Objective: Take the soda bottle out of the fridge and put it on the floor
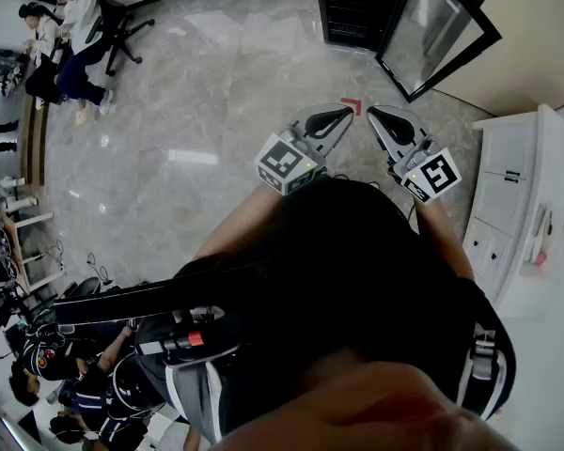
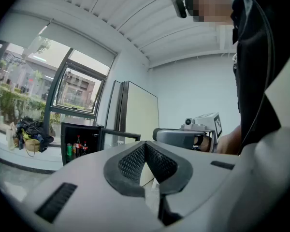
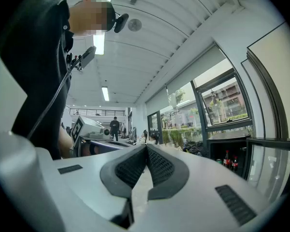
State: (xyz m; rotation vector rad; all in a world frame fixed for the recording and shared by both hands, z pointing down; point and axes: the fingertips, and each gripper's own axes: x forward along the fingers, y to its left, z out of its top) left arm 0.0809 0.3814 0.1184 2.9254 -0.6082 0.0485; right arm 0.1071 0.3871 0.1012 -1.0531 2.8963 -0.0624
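Observation:
The small black fridge (image 1: pixel 355 7) stands ahead on the floor with its glass door (image 1: pixel 440 31) swung open to the right. In the left gripper view, dark soda bottles (image 2: pixel 78 146) stand inside the fridge (image 2: pixel 82 141) beside a green can (image 2: pixel 69 150). The right gripper view shows the bottles (image 3: pixel 226 159) too. Both grippers are held level, side by side and well short of the fridge. My left gripper (image 1: pixel 346 114) is shut and empty, its pads (image 2: pixel 135 161) meeting at the tips. My right gripper (image 1: pixel 374 113) is shut and empty too.
A red corner mark (image 1: pixel 351 105) lies on the grey stone floor just beyond the gripper tips. A white cabinet (image 1: pixel 517 205) stands close on the right. Seated people and an office chair (image 1: pixel 122 26) are far off at the left. Bags (image 2: pixel 33 132) lie by the window.

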